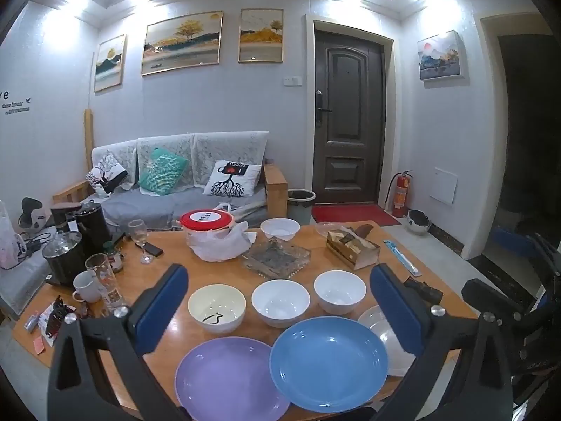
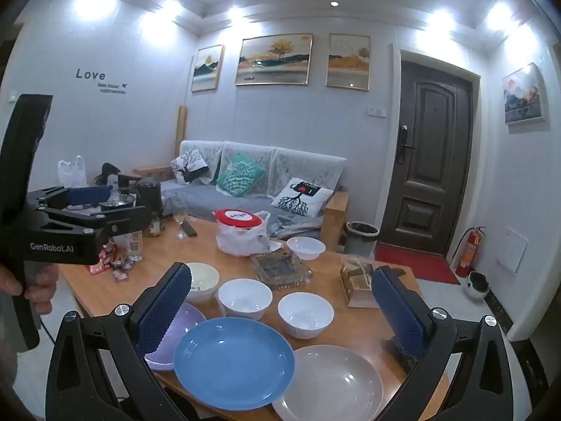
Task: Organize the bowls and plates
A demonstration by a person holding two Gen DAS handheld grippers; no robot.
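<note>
Wooden desk [image 1: 354, 251] before a grey sofa [image 1: 196, 189] — plates and bowls laid out.
We hold both the left hand-held gripper [image 1: 278, 307] and the right hand-held gripper [image 2: 280, 312] wide, empty — above the blue plate [image 1: 328, 361].

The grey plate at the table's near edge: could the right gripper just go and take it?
Probably yes. The right gripper stands open and empty, and the grey plate lies just below it. Only the blue plate overlaps its left rim; the right side is free.
</note>
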